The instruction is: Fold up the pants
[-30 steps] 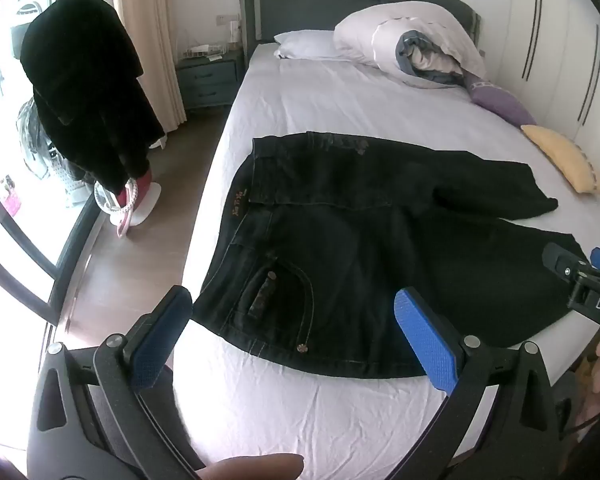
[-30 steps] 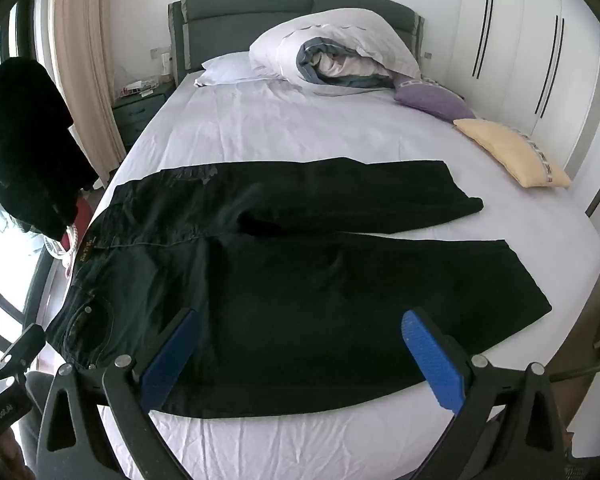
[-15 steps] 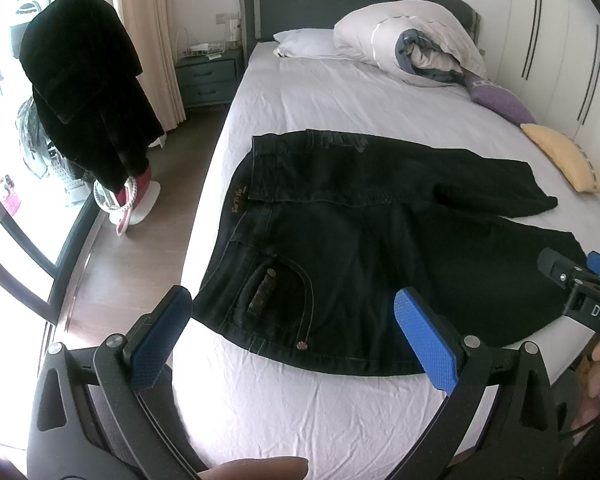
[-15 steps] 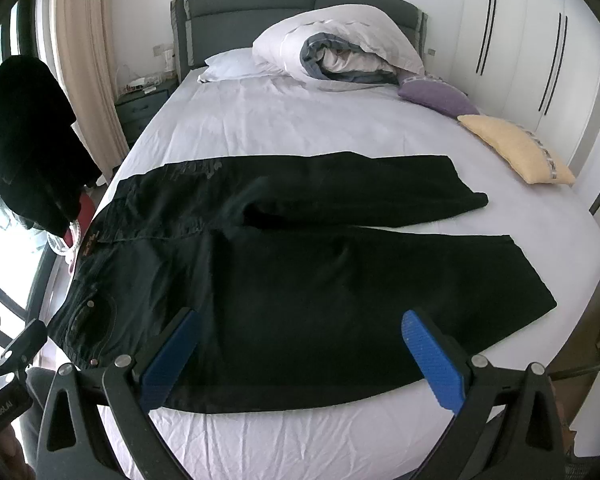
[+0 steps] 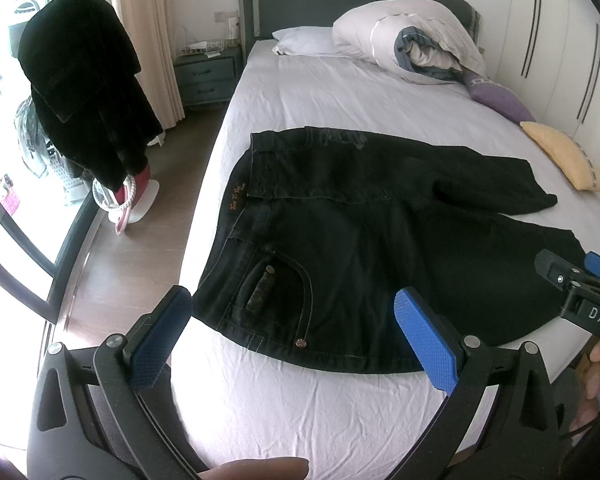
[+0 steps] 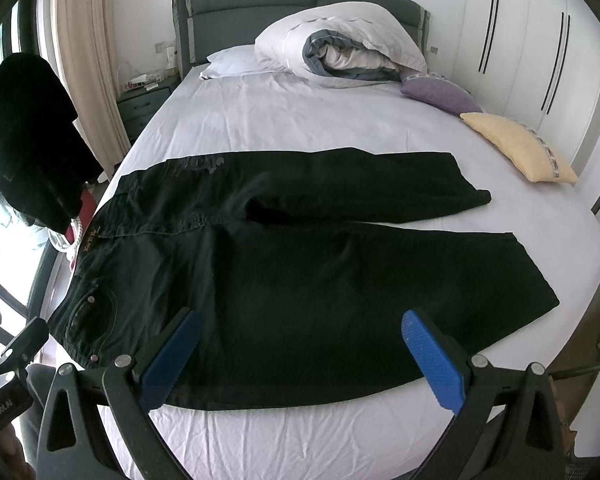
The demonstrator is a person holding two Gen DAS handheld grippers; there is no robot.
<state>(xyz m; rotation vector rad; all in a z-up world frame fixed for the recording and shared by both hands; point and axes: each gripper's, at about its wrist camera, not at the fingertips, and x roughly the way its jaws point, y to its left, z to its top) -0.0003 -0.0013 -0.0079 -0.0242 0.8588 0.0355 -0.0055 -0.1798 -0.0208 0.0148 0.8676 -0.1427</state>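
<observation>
Right wrist: black pants (image 6: 300, 280) flat near bed (image 6: 300, 432) front edge.

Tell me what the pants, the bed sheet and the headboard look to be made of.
Pants: black denim by the look, matte, with contrast stitching, metal rivets and a waistband patch.
Bed sheet: thin woven fabric, probably cotton, pale, matte and finely creased.
Headboard: dark grey padded upholstery in seamed panels; fabric or faux leather, hard to tell.

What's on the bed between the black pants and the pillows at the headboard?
Only bare white sheet lies between the black pants and the pillows, clearest in the right wrist view.
</observation>
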